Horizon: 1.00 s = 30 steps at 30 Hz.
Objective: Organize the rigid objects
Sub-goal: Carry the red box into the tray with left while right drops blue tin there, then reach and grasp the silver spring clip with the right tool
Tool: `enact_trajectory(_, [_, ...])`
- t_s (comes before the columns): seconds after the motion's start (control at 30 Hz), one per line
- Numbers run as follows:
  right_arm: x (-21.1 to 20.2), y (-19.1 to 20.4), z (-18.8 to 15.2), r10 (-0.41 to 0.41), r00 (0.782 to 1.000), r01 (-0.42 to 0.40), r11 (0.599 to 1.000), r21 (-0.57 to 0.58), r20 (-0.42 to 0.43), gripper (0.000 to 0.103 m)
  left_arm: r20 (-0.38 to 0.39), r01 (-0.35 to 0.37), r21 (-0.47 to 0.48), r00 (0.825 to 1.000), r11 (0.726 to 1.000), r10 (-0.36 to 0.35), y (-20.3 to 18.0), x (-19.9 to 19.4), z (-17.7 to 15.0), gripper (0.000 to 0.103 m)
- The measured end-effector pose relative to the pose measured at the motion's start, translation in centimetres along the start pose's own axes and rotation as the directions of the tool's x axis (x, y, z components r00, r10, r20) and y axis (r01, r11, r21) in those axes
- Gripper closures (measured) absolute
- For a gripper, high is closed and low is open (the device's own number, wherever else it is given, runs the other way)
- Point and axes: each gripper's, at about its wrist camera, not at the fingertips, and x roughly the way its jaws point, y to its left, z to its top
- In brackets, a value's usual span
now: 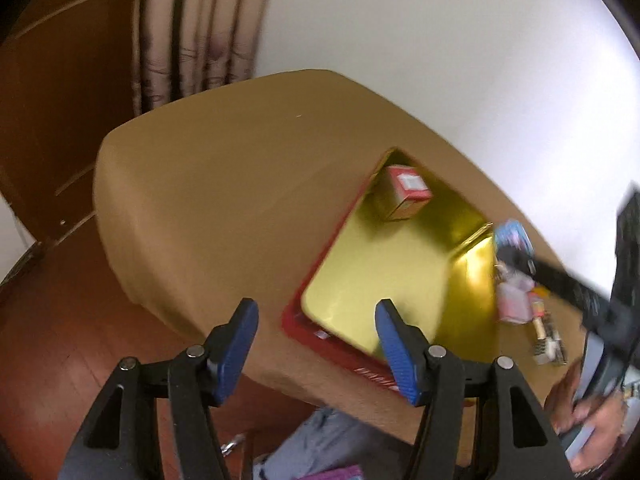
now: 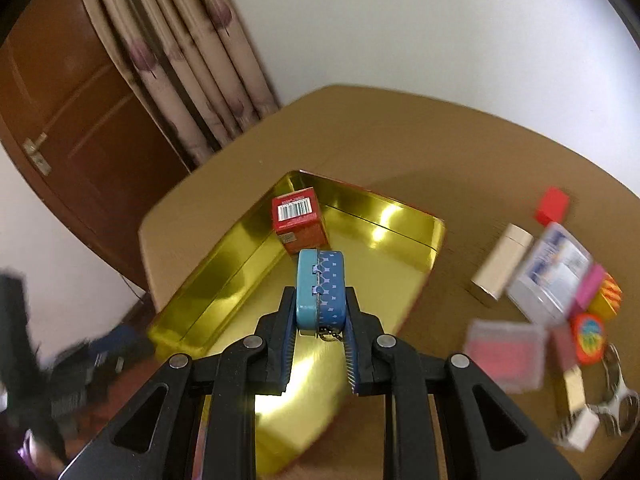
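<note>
Right claw (image 2: pixel 320 322) is clamped on a small blue tin (image 2: pixel 320 290), pads pressing its two flat sides, hinge edge facing up. A bit of chain hangs from the tin's near end, between the pads. The side grip looks chosen so the tin can go down on its bottom without re-gripping.

Directly below and ahead of the claw: the gold tray (image 2: pixel 224 264), red on the outside, lying open on the brown table (image 2: pixel 380 140). Just beyond the tin, in the tray's far corner, sits a red box (image 2: pixel 298 220), barcode face up. My read: the tin is being carried in to sit beside it, packing from the corner outward.

Right of the claw, on the table outside the tray: a blurred heap of leftovers, including a cream tube (image 2: pixel 502 266), a clear plastic case (image 2: pixel 554 272), a pink square (image 2: pixel 506 354), a small red block (image 2: pixel 554 205), and a round orange thing (image 2: pixel 588 338). Much sorting seems left.

Left claw (image 1: pixel 316 344) hangs wide apart, nothing between its blue pads (image 1: pixel 236 344), over the tray's near corner (image 1: pixel 320 304). It appears to be waiting, perhaps ready to steady the tray.

Risk, as I judge it: the tin tipping on release.
</note>
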Motion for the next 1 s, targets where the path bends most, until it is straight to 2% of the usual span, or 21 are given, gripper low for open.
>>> enact_trajectory(0.1, [2.8, 0.5, 1.2, -0.018, 0.999, 0.018, 1.0, 0.003, -0.039, 0.083, -0.019, 0.067, -0.02, 0.998, 0.998, -0.067, 0.2, 0.2, -0.5, 0.041])
enact_trajectory(0.17, [4.2, 0.6, 1.8, -0.056, 0.996, 0.056, 0.998, 0.001, -0.066, 0.083, 0.016, 0.04, 0.03, 0.999, 0.999, -0.04, 0.0, -0.1, -0.6, 0.041])
enact_trajectory(0.3, [6.3, -0.1, 2.7, -0.067, 0.994, 0.07, 0.997, 0.033, -0.086, 0.083, 0.069, 0.006, 0.105, 0.998, 0.994, -0.013, -0.9, -1.0, -0.8, 0.041])
enact_trajectory(0.43, [7.7, -0.6, 3.0, -0.069, 0.993, 0.075, 0.995, 0.062, -0.095, 0.081, 0.041, 0.014, 0.127, 0.999, 0.992, -0.02, -1.3, -0.7, -1.1, 0.041])
enact_trajectory(0.47, [7.7, -0.5, 3.1, -0.066, 0.994, 0.072, 0.995, 0.068, -0.083, 0.078, 0.03, 0.017, 0.127, 0.999, 0.992, -0.021, -1.4, -0.4, -1.2, 0.041])
enact_trajectory(0.5, [7.5, -0.7, 3.1, -0.055, 0.996, 0.06, 0.995, 0.075, -0.071, 0.071, 0.017, 0.022, 0.127, 1.0, 0.992, -0.024, -1.5, -0.2, -1.2, 0.041])
enact_trajectory(0.53, [7.0, -0.7, 3.0, -0.034, 0.998, 0.038, 0.996, 0.082, -0.049, 0.065, 0.008, 0.024, 0.129, 1.0, 0.991, -0.025, -1.5, 0.1, -1.2, 0.041])
enact_trajectory(0.57, [6.2, -0.7, 2.8, -0.028, 0.999, 0.029, 0.996, 0.083, -0.018, 0.053, -0.001, 0.024, 0.131, 1.0, 0.991, -0.024, -1.6, 0.3, -1.3, 0.041])
enact_trajectory(0.6, [5.4, -0.6, 2.5, -0.029, 1.0, 0.029, 0.996, 0.08, 0.004, 0.049, -0.002, 0.023, 0.132, 1.0, 0.991, -0.023, -1.6, 0.3, -1.3, 0.041])
enact_trajectory(0.67, [2.8, -0.8, 1.3, -0.023, 0.998, 0.018, 0.997, 0.075, 0.064, 0.049, 0.0, 0.024, 0.139, 1.0, 0.99, -0.025, -1.9, 0.5, -1.3, 0.041])
enact_trajectory(0.77, [-1.9, -2.1, -2.3, -0.028, 0.993, 0.023, 0.999, 0.044, 0.117, 0.046, -0.002, 0.039, 0.157, 0.999, 0.987, -0.04, -2.4, 0.4, -1.5, 0.041])
enact_trajectory(0.87, [-6.3, -5.2, -7.1, -0.109, 0.987, 0.111, 0.994, -0.014, 0.114, 0.036, -0.009, 0.046, 0.191, 0.999, 0.981, -0.045, -3.4, 0.6, -1.7, 0.04])
enact_trajectory(0.93, [-8.9, -8.3, -10.0, -0.189, 0.98, 0.193, 0.98, -0.056, 0.069, 0.036, -0.017, 0.053, 0.209, 0.999, 0.977, -0.051, -3.8, 0.5, -2.0, 0.04])
enact_trajectory(1.0, [-11.5, -12.2, -11.8, -0.28, 0.96, 0.28, 0.956, -0.087, 0.011, 0.036, -0.023, 0.067, 0.226, 0.998, 0.972, -0.063, -4.3, 0.5, -2.5, 0.04])
